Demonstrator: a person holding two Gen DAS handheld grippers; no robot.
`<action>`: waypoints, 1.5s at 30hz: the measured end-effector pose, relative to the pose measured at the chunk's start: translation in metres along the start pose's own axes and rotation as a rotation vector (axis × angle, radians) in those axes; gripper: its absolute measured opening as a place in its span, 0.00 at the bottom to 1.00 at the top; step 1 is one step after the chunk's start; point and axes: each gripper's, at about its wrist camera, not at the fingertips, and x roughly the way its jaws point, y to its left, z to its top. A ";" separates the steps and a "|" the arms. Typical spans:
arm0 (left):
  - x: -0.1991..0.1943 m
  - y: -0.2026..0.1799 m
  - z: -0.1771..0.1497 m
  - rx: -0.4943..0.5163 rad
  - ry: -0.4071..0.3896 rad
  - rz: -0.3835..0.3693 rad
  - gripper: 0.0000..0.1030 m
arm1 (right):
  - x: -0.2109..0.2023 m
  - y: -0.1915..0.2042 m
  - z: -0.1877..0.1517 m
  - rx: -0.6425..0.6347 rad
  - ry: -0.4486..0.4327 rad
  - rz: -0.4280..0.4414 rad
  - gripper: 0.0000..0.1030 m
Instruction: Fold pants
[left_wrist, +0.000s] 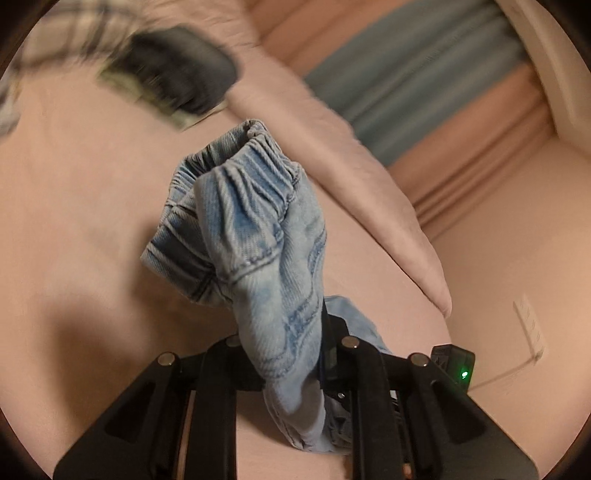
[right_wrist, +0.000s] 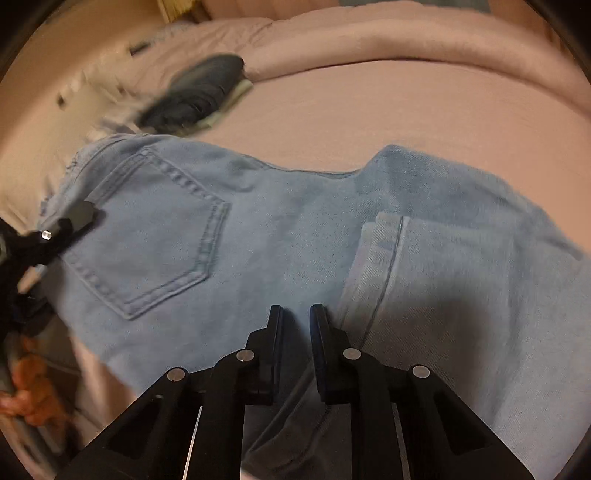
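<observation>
On pink bed (right_wrist: 369, 110), spread jeans (right_wrist: 258, 229)

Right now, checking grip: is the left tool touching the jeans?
Touching. The left wrist view shows the jeans bunched between the left tool's closed jaws.

Each hand-held gripper, left (left_wrist: 291, 354) and right (right_wrist: 295, 332), is matte black, with angular linkage arms and round silver pins; the left carries a green light (left_wrist: 464, 374).
</observation>
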 end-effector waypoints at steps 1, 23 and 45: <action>-0.002 -0.012 0.000 0.045 -0.004 0.000 0.17 | -0.010 -0.006 -0.004 0.039 -0.027 0.061 0.18; 0.094 -0.162 -0.167 0.857 0.344 0.112 0.32 | -0.099 -0.190 -0.132 0.998 -0.400 0.868 0.80; -0.004 -0.039 -0.107 0.365 0.269 0.069 0.88 | -0.110 -0.152 -0.080 0.666 -0.173 0.280 0.34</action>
